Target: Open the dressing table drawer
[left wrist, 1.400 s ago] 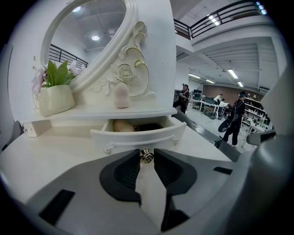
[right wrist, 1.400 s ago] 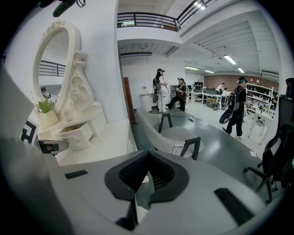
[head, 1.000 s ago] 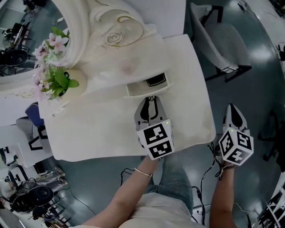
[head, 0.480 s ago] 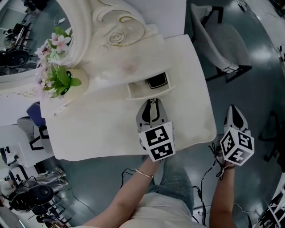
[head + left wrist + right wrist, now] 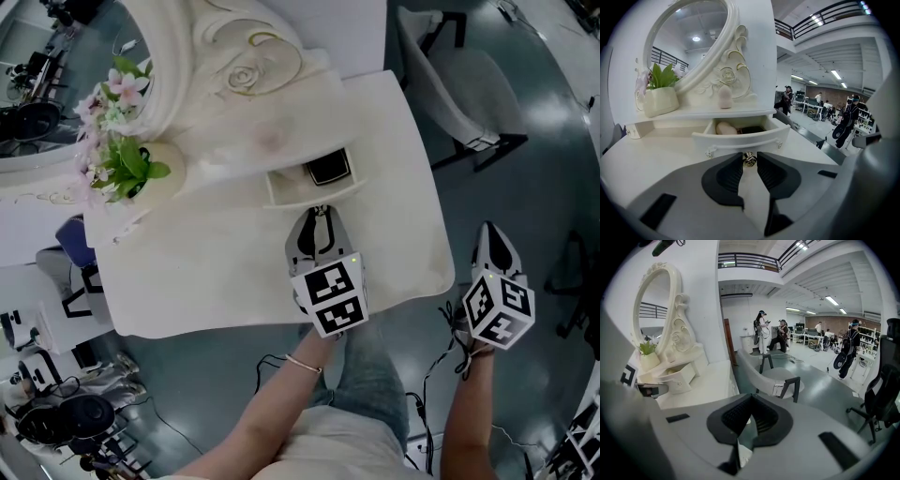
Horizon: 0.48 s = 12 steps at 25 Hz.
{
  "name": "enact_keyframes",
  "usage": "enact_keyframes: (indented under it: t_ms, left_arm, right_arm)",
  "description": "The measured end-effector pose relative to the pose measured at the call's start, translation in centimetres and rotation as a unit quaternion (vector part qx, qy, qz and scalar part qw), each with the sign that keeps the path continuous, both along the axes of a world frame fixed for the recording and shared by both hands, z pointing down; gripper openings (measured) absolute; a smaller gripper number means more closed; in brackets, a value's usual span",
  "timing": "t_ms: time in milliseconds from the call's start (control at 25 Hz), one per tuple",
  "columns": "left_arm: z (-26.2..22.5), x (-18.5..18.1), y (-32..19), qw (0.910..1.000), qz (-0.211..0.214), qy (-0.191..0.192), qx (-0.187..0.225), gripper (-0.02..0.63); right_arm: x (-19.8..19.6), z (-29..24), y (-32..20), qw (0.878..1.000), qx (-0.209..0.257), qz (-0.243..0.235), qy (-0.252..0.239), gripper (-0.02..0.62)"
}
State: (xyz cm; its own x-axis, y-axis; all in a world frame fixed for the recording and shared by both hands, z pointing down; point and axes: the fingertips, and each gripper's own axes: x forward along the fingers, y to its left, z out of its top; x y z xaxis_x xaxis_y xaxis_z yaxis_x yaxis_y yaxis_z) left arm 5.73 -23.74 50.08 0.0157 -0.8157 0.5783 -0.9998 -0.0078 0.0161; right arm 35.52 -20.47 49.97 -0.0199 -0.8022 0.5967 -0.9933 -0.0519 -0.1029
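Flowers (image 5: 111, 141) in a cream pot sit at the far left of the dressing table, tucked up against the oval mirror (image 5: 689, 42) with the carved rose frame. Moving right, the drawer (image 5: 314, 195) is under the little shelf, about mid-counter (image 5: 206, 272), and it's pulled partway out. You can see a dark flat thing (image 5: 328, 170) and a pale rounded lump (image 5: 725, 128) lying inside it.

Right in front of the drawer is the left gripper (image 5: 320, 211). It's angled down and forward over the counter, with its fingers clamped on the small metal knob (image 5: 749, 159) in the middle of the drawer front. The left forearm (image 5: 272, 403) runs up from the bottom of the head view, and there's a thin bracelet (image 5: 302, 363) at the wrist.

Further right, the right gripper (image 5: 487, 230) hangs off the counter's edge over the grey floor. It's tilted down about the same as the left one, its fingers are together, and it's well apart from the drawer. Past it, top right, there's a grey chair (image 5: 459, 84).
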Motion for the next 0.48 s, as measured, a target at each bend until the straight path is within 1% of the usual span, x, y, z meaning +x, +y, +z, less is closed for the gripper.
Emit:
enact_keyframes:
  t_ms: [280, 480]
  left_arm:
    - [0.02, -0.03, -0.02, 1.0, 0.0, 0.002, 0.0, 0.106]
    - [0.14, -0.09, 0.01, 0.9999, -0.003, 0.012, -0.003, 0.108]
  right_arm:
    - [0.2, 0.12, 0.31, 1.0, -0.001, 0.003, 0.0, 0.006]
    - [0.18, 0.01, 0.34, 1.0, 0.0, 0.003, 0.001, 0.008]
